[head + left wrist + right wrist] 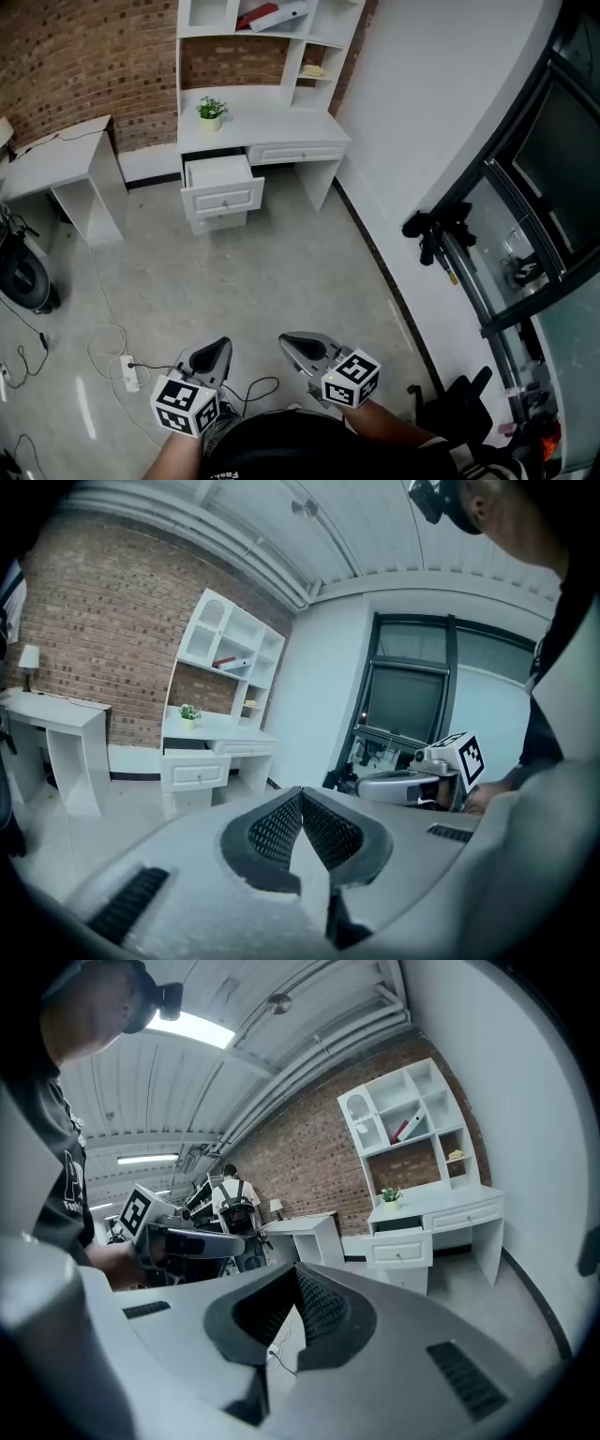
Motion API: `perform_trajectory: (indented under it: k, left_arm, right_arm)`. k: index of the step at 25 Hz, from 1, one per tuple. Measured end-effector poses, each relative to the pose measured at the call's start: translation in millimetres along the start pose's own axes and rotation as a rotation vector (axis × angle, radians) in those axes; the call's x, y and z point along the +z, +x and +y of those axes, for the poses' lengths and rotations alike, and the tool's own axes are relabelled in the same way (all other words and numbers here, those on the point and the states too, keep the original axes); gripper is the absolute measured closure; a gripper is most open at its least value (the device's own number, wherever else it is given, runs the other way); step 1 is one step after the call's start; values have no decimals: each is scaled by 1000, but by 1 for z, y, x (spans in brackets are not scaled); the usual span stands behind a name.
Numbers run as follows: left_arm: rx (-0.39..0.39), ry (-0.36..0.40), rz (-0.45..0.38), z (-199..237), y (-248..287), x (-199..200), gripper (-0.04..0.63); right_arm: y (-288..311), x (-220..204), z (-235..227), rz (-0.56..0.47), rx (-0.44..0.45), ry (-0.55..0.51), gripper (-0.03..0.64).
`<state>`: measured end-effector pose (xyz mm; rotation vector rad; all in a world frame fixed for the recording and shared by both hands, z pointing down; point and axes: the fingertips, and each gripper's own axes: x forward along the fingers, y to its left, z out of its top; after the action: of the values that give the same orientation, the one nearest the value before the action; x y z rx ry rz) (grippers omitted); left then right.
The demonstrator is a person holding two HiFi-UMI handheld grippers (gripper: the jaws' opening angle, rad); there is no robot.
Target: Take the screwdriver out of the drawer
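Note:
The top drawer (221, 175) of the white desk (281, 122) stands pulled open at the far side of the room. Its inside is too far away to show a screwdriver. That drawer also shows small in the left gripper view (195, 772) and in the right gripper view (401, 1249). My left gripper (216, 351) and right gripper (298, 344) hang side by side close to my body, several steps from the desk. Each is shut with nothing between its jaws; the tips meet in the left gripper view (300, 795) and the right gripper view (297, 1275).
A potted plant (211, 112) sits on the desk under a shelf unit (272, 23). A small white table (58, 161) stands to the left. A power strip with cables (129, 373) lies on the floor near my feet. Glazing and black gear (439, 234) line the right wall.

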<state>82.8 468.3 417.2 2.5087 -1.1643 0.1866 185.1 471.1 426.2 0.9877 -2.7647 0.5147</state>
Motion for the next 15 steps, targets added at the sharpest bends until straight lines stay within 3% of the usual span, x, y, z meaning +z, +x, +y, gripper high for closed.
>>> perform_trajectory:
  k: [15]
  left_arm:
    - [-48,13,5,35,-6,6,577]
  right_arm:
    - [40,12,15,-27,-15,-37,615]
